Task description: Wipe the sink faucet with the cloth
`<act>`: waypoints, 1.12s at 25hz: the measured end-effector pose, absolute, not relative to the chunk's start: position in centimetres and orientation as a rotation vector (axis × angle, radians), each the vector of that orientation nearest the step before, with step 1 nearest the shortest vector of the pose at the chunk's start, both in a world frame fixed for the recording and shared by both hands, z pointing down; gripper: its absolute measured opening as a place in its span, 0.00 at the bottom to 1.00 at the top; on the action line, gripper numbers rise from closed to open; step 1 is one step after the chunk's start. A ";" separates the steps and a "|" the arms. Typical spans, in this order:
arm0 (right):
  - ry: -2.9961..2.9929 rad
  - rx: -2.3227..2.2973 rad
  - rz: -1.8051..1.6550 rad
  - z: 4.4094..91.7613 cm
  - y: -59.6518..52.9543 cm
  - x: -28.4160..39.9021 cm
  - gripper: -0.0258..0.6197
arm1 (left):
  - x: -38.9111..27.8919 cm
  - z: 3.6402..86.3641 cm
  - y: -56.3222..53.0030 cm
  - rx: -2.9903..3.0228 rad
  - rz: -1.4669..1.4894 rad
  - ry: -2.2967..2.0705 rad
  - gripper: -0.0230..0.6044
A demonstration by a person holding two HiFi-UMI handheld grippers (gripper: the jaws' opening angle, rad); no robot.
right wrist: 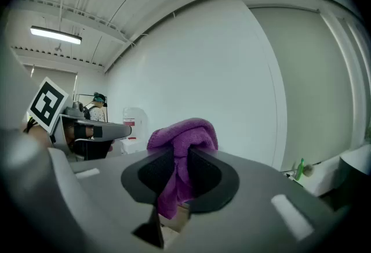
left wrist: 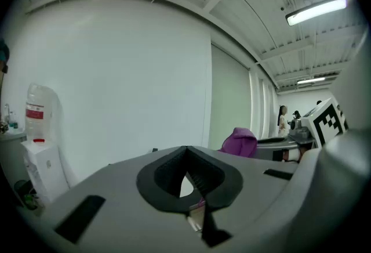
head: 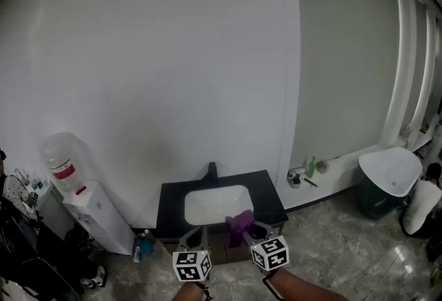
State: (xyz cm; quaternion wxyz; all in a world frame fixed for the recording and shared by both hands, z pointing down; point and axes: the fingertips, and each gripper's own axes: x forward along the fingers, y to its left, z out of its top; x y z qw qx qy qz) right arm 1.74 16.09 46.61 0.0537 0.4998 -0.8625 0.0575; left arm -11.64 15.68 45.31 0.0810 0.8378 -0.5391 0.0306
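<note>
The right gripper point(right wrist: 177, 156) clamped the purple cloth point(right wrist: 186, 133); the left gripper point(left wrist: 186, 156) was closed, empty. The bottle's point(head: 61, 158) red label was unreadable.

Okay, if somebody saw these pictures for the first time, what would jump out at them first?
The purple cloth, clamped in the right gripper, is the one bright colour against the pale wall. Just beyond it stands a black counter with a white basin and a dark faucet at its back edge. The left gripper is shut on nothing.
</note>
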 end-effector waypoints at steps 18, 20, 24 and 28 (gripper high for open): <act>-2.618 1.525 0.196 46.6 15.6 0.7 0.15 | -12.0 45.9 14.5 2.491 0.091 -1.542 0.04; -2.623 1.522 0.206 46.9 15.3 0.0 0.15 | -12.4 46.3 14.2 2.493 0.094 -1.515 0.04; -2.619 1.539 0.213 47.7 14.7 -1.4 0.15 | -13.5 47.1 13.5 2.515 0.107 -1.484 0.04; -2.619 1.567 0.235 47.8 13.3 -2.7 0.15 | -14.5 47.2 12.1 2.537 0.126 -1.444 0.04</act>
